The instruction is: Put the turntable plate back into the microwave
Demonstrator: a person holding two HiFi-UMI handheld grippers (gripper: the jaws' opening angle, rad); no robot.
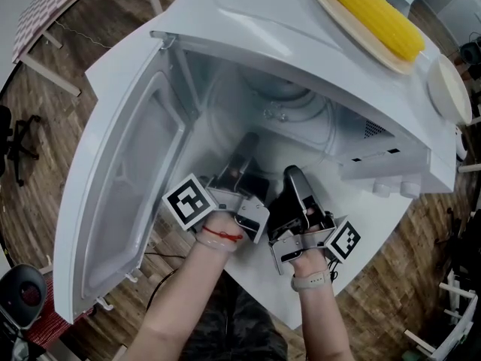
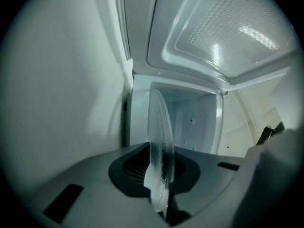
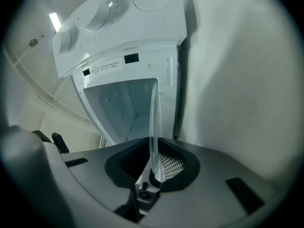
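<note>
From the head view we see a white microwave (image 1: pixel 248 36) with its door (image 1: pixel 128 179) swung wide to the left. Both grippers reach into the open cavity side by side. The left gripper (image 1: pixel 242 156) goes in beside the door hinge, and the right gripper (image 1: pixel 291 175) is just beside it, nearer the control side. The glass turntable plate (image 1: pixel 289 115) shows only as a faint round shimmer inside the cavity ahead of the grippers. We cannot tell from here whether it touches the floor of the oven. On top of the microwave lies a plate (image 1: pixel 331 10) with a yellow corn cob (image 1: pixel 372 13) on it, and a white dish (image 1: pixel 449 89) sits near the right corner. A wooden floor (image 1: pixel 391 292) surrounds the table.

In the left gripper view the turntable plate (image 2: pixel 159 127) stands edge-on between the jaws, and its ribbed glass rim is pinched by the dark pads. The left gripper (image 2: pixel 159 184) is clamped on it. Beyond it we see the white cavity (image 2: pixel 190 122), and the perforated inner face of the door (image 2: pixel 228 32) is above.

In the right gripper view the same plate (image 3: pixel 154 122) appears as a thin clear edge rising from between the pads. The right gripper (image 3: pixel 154 175) is likewise closed on its rim. Ahead is the cavity opening (image 3: pixel 118 108), and above it is the control panel with two knobs (image 3: pixel 99 15).
</note>
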